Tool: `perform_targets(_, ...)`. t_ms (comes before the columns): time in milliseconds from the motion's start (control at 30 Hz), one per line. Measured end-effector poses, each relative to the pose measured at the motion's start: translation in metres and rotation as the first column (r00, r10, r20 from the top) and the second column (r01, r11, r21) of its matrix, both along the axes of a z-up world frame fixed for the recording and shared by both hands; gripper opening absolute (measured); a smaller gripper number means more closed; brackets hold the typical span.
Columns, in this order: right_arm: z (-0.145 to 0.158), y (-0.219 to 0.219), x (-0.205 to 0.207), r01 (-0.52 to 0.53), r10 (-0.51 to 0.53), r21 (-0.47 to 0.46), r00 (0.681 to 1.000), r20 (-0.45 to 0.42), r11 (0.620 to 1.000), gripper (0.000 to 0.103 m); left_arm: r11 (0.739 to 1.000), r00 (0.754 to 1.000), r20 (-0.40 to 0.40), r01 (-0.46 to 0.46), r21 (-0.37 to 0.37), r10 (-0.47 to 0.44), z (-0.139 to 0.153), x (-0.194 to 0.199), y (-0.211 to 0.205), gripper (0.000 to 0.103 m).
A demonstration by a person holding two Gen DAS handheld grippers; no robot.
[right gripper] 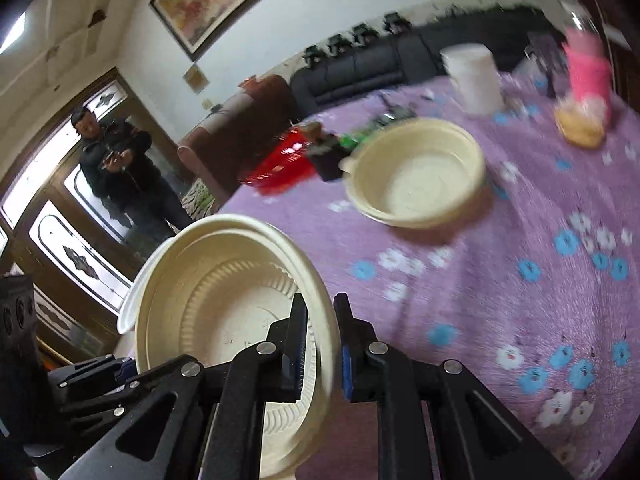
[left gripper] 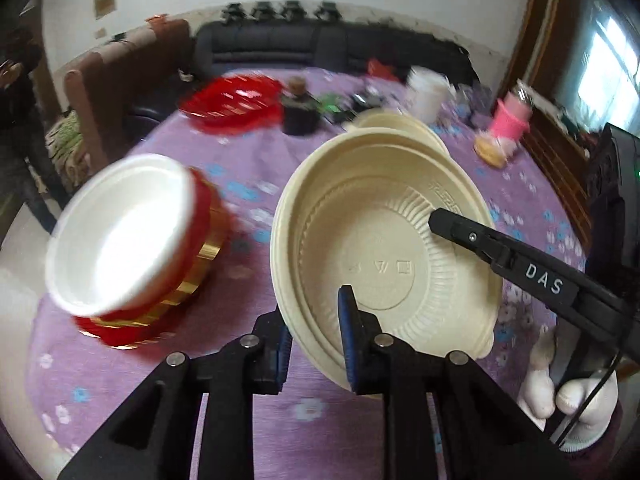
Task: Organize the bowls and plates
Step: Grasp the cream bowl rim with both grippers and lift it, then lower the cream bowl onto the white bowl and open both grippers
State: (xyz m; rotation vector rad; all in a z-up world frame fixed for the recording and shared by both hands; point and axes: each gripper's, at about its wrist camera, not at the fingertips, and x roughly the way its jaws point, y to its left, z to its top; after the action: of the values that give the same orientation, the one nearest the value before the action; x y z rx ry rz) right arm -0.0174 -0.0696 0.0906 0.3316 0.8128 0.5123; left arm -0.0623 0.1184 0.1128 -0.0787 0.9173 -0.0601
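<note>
Two grippers share one cream bowl, tilted up off the purple cloth. The left gripper [left gripper: 316, 328] has its jaws pinched on the near rim of the bowl [left gripper: 384, 240], one blue-padded finger inside the wall and one outside. The right gripper [right gripper: 320, 344] clamps the same bowl [right gripper: 224, 304] at its rim, again with one finger on each side of the wall. In the left view the right gripper [left gripper: 452, 216] reaches in from the right, its upper finger lying over the bowl's ribbed inner wall. The held piece looks like more than one cream shell nested together; how many cannot be told.

Relative to the held bowl: a second cream bowl [right gripper: 416, 172] sits upright on the cloth [right gripper: 500, 280] beyond it, and in the left view only its rim [left gripper: 396, 122] peeks out behind. To the left, well apart, a white bowl [left gripper: 120, 232] rests tilted on a red-and-gold stack [left gripper: 180, 292], blurred. Farther back to the left lies a red basket [left gripper: 232, 104], with a dark jar [left gripper: 298, 114] just beside it. Behind and to the right stand a white tub [left gripper: 426, 94] and a pink cup [left gripper: 510, 118]. A gloved hand [left gripper: 568, 396] shows at the lower right. A person [right gripper: 120, 168] stands by the door, away from the table.
</note>
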Motion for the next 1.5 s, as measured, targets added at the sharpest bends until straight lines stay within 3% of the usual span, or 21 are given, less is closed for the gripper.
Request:
perform_targets(133, 0.035, 0.053, 0.006, -0.063, 0.063, -0.015, 0.998, 0.021, 0.998, 0.015, 0.997, 0.997, 0.014, -0.071, -0.009, 0.072, 0.022, -0.003, 0.056, 0.021)
perform_targets(267, 0.062, 0.128, 0.015, -0.140, 0.145, -0.077, 0.988, 0.056, 0.987, 0.015, 0.984, 0.984, 0.030, -0.175, 0.043, 0.174, 0.033, 0.004, 0.115, 0.024)
perform_targets(433, 0.051, 0.205, 0.031, -0.196, 0.202, -0.160, 0.979, 0.022, 0.968, 0.015, 0.964, 0.964, 0.008, -0.267, 0.019, 0.267, 0.022, 0.016, 0.172, 0.027)
perform_targets(567, 0.028, 0.237, 0.042, -0.205, 0.207, -0.221, 0.978, -0.015, 0.953, 0.015, 0.953, 0.952, -0.034, -0.303, 0.009, 0.303, -0.001, 0.031, 0.199, 0.027)
perform_targets(700, 0.012, 0.249, 0.047, -0.184, 0.186, -0.288, 0.982, -0.020, 0.940, 0.015, 0.957, 0.955, -0.050, -0.291, 0.009, 0.291, -0.014, 0.038, 0.203, 0.027)
perform_targets(800, 0.012, 0.248, 0.046, -0.170, 0.187, -0.327, 0.982, 0.024, 0.930, 0.016, 0.958, 0.957, -0.026, -0.287, 0.024, 0.288, -0.015, 0.031, 0.200, 0.044)
perform_targets(867, 0.015, 0.248, 0.041, -0.137, 0.173, -0.357, 0.982, 0.070, 0.924, 0.016, 0.957, 0.957, -0.013, -0.290, 0.024, 0.290, -0.013, 0.027, 0.199, 0.061)
perform_targets(967, 0.017, 0.247, 0.035, -0.115, 0.168, -0.359, 0.979, 0.118, 0.926, 0.035, 0.956, 0.957, 0.021, -0.289, 0.044, 0.289, -0.007, 0.016, 0.192, 0.067)
perform_targets(1033, 0.017, 0.246, 0.033, -0.100, 0.157, -0.349, 0.978, 0.137, 0.932, 0.057, 0.952, 0.953, 0.048, -0.301, 0.058, 0.299, -0.004, 0.008, 0.190, 0.068)
perform_targets(1100, 0.022, 0.244, 0.031, -0.086, 0.145, -0.325, 0.976, 0.162, 0.942, 0.066, 0.950, 0.951, 0.081, -0.305, 0.065, 0.300, 0.001, -0.003, 0.186, 0.069)
perform_targets(1133, 0.024, 0.243, 0.029, -0.079, 0.140, -0.313, 0.975, 0.175, 0.946, 0.071, 0.949, 0.949, 0.091, -0.309, 0.068, 0.303, 0.003, -0.007, 0.184, 0.069)
perform_targets(1267, 0.035, 0.234, 0.018, -0.054, 0.124, -0.280, 0.964, 0.236, 0.959, 0.071, 0.943, 0.937, 0.133, -0.330, 0.034, 0.323, 0.013, -0.031, 0.179, 0.073)
perform_targets(1400, 0.050, 0.213, -0.001, -0.037, 0.102, -0.221, 0.952, 0.289, 0.975, 0.071, 0.933, 0.915, 0.196, -0.360, 0.006, 0.352, 0.025, -0.061, 0.168, 0.074)
perform_targets(1500, 0.058, 0.190, -0.024, -0.006, 0.073, -0.193, 0.936, 0.343, 0.981, 0.074, 0.905, 0.866, 0.311, -0.424, 0.039, 0.392, 0.037, -0.089, 0.149, 0.084)
